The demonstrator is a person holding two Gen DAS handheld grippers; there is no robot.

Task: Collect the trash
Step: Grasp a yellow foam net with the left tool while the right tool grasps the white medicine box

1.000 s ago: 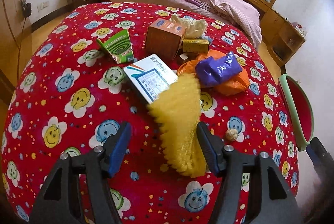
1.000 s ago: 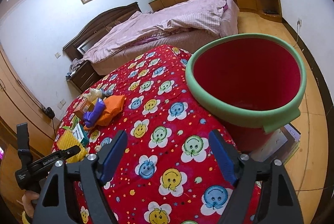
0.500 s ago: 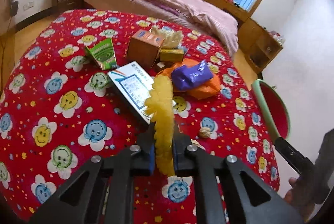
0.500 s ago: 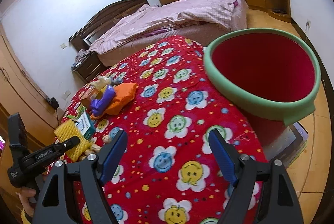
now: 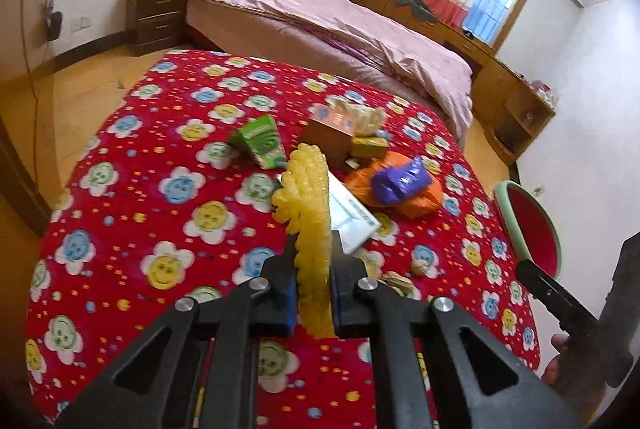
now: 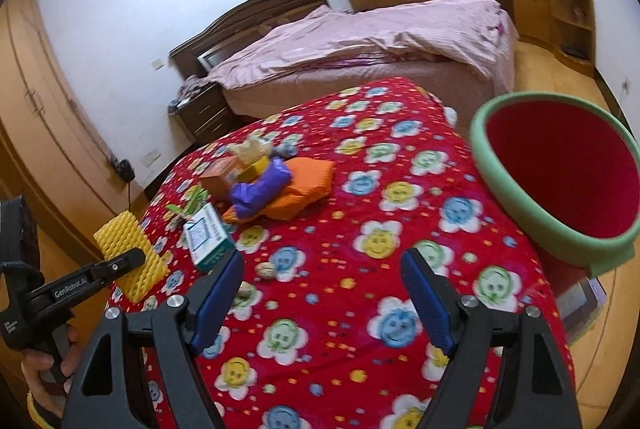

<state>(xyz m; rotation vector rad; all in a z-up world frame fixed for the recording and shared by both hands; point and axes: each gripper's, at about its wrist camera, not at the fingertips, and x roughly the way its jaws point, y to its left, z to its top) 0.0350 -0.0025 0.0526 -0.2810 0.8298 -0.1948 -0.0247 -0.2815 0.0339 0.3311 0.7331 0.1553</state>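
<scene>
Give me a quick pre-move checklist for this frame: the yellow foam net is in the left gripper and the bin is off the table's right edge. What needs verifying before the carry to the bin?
1. Grip on the yellow foam net: left gripper is shut on it, pads pressing both sides. Ok.
2. Net clear of the table: the right wrist view shows it raised above the cloth. Ok.
3. Red bin mouth open and unobstructed: ok.
4. Right gripper out of the way: open, holding nothing, hovering over the table between net and bin. Not ok if the carry crosses there.
5. Bin contents: cannot tell, its bottom is hidden.
</scene>
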